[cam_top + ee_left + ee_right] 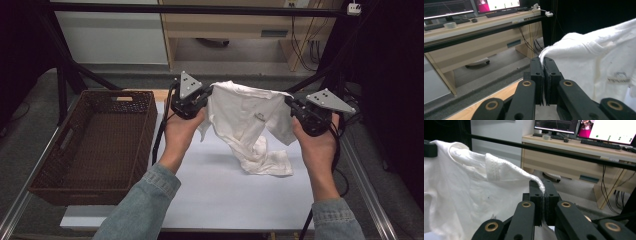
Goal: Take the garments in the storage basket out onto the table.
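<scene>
Two grippers hold a white cotton shirt [247, 117] up.
Left gripper [208, 93] and right gripper [289, 102] each pinch its top edge; its hem rests on the pale blue table [210, 195], near its far right corner.

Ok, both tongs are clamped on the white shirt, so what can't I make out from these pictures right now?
- White shirt: lower part bunched on the table in the high view; its own folds hide the hem and sleeves.
- Shirt logo: too small to read in the left gripper view.
- Left tongs, right tongs: how much cloth sits between the jaws is hidden by the jaws.
- Wicker basket: near wall's inside hidden by its rim.
</scene>
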A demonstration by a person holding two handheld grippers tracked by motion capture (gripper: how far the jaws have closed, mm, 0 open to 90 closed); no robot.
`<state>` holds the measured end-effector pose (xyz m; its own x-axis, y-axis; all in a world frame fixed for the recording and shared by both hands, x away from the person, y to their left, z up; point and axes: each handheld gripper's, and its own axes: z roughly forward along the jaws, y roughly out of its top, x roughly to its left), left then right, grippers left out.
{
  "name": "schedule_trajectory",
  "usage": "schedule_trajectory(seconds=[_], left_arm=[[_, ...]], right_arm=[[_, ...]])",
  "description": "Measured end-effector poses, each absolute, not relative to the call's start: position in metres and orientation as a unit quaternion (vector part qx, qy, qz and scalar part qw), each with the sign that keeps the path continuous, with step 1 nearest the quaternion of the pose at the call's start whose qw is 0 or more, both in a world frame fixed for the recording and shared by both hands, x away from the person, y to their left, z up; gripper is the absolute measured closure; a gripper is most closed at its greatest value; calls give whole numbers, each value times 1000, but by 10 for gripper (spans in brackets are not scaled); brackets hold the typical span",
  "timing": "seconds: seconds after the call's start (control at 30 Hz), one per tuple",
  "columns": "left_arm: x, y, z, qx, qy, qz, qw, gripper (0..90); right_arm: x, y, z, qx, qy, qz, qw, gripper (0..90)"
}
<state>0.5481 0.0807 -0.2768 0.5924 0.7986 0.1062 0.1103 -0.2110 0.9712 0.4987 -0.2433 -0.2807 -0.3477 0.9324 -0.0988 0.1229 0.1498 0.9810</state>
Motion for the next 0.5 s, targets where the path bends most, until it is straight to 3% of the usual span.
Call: schedule_trajectory(seconds=[0.23,0.5], left_arm=[[552,84,-269,707,325,329,535,870],[556,77,-276,713,322,330,528,868]], right_arm=[[502,-233,-269,403,643,510,405,886],[507,-237,-280,412,645,506,398,886]])
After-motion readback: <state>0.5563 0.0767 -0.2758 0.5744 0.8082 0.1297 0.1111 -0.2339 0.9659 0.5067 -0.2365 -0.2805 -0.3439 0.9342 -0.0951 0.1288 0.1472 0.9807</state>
